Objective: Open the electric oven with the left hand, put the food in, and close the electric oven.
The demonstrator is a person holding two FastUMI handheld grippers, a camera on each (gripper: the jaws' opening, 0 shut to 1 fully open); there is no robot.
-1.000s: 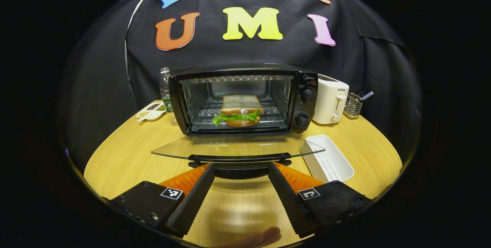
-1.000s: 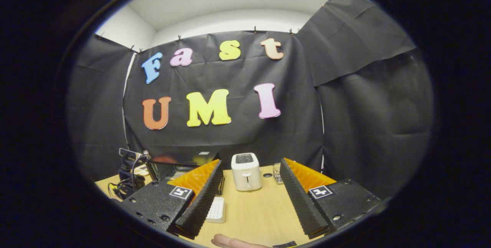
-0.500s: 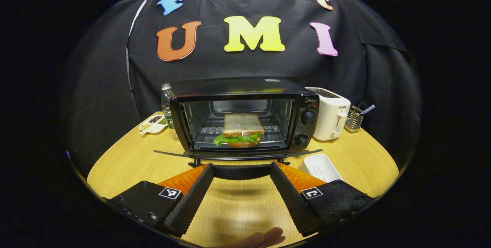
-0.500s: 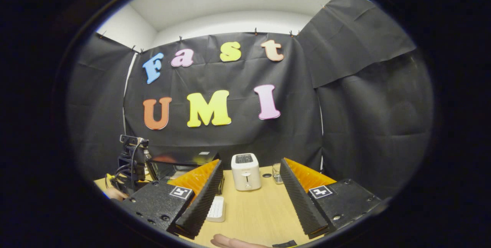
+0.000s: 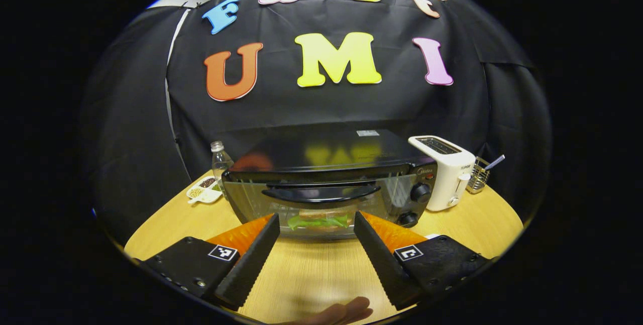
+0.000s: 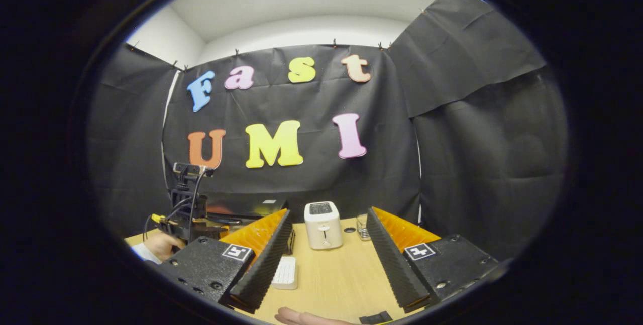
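Left gripper (image 5: pixel 316 219) sat low over the table (image 5: pixel 477 219), its jaws spread wide and holding nothing, just in front of the oven (image 5: pixel 331 184). The oven door (image 5: pixel 311 204) was raised almost upright, nearly closed; whether it was fully latched could not be told. The door handle (image 5: pixel 320 193) lay above and beyond the fingertips, and contact with it could not be made out. Through the glass the sandwich (image 5: pixel 321 218) was visible inside the oven, green lettuce showing between the two fingers. Two knobs (image 5: pixel 418 192) sat on the oven's right panel.

A white toaster (image 5: pixel 444 169) stood just right of the oven, with a wire holder (image 5: pixel 479 177) beyond it. On the oven's left were a bottle (image 5: pixel 220 160) and a small white dish (image 5: pixel 203 192) of seeds or spices. A fingertip (image 5: pixel 346 310) showed at the bottom edge.

Right gripper (image 6: pixel 326 234) hung apart over the same table (image 6: pixel 331 280), its jaws also spread wide and empty. Ahead of it stood the toaster (image 6: pixel 323 224), a glass (image 6: pixel 362 227) to its right, and a white tray (image 6: pixel 285 272) by the left finger. Farther off at left, a hand (image 6: pixel 163 244) held the other gripper (image 6: pixel 188 209) at the oven (image 6: pixel 241 208), cables trailing from it.
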